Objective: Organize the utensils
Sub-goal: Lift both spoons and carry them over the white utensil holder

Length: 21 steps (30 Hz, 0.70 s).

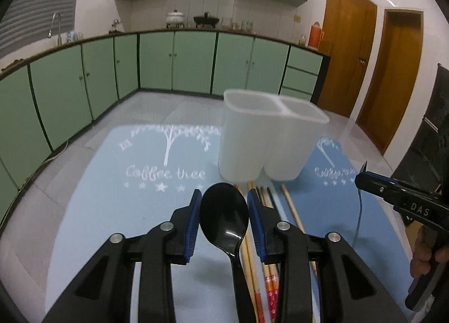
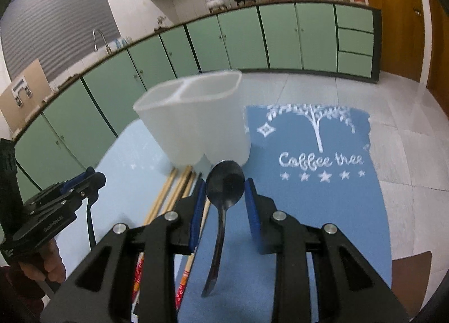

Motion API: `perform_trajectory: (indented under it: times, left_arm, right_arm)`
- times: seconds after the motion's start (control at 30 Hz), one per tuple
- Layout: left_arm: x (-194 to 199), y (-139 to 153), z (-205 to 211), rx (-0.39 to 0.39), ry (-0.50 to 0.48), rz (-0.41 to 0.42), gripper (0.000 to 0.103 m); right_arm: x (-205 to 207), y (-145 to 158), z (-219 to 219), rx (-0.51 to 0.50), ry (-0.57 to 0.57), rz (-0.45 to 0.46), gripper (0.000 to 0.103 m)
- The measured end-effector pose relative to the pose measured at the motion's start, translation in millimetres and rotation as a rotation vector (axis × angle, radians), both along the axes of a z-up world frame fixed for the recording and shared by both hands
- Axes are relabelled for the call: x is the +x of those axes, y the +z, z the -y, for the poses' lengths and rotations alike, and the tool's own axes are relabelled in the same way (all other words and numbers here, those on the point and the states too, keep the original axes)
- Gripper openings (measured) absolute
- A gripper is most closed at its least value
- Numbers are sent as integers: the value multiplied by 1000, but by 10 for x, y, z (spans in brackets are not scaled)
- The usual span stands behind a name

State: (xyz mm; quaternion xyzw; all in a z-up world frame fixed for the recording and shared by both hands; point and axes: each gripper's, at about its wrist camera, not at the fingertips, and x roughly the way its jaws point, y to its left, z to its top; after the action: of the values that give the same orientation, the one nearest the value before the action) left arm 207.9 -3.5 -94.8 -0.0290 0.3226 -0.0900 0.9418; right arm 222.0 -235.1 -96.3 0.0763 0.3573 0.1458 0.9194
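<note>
A translucent two-compartment utensil holder (image 1: 269, 138) stands on the table, also in the right wrist view (image 2: 196, 124). My left gripper (image 1: 224, 202) is shut on the bowl of a black plastic spoon (image 1: 224, 222), bowl up, just in front of the holder. My right gripper (image 2: 224, 188) is shut on the bowl of a dark metal spoon (image 2: 224, 185) whose handle hangs down. Several wooden chopsticks (image 1: 291, 210) lie on the mat below the holder, also in the right wrist view (image 2: 174, 191).
Two blue "Coffee tree" placemats (image 1: 118, 182) (image 2: 322, 182) cover the glass table. Green kitchen cabinets (image 1: 174, 62) and a wooden door (image 1: 348, 51) stand behind. Each gripper shows in the other's view (image 1: 398, 194) (image 2: 56, 205).
</note>
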Motion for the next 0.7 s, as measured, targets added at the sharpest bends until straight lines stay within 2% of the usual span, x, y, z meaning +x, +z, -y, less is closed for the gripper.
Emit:
perform_trajectory:
  times: [0.13, 0.33, 0.53, 0.7]
  left_arm:
    - [32, 148, -13, -11, 4, 49, 33]
    - [206, 611, 5, -49, 0, 175, 33]
    - [610, 1045, 120, -50, -8, 309, 33]
    - [1030, 1184, 249, -47, -8, 367, 33]
  right_arm:
    - [-19, 201, 31, 13, 5, 57, 27]
    - [93, 709, 81, 28, 29, 178, 27]
    - [431, 1164, 27, -1, 42, 301, 27]
    - [871, 1276, 1, 2, 18, 348, 27]
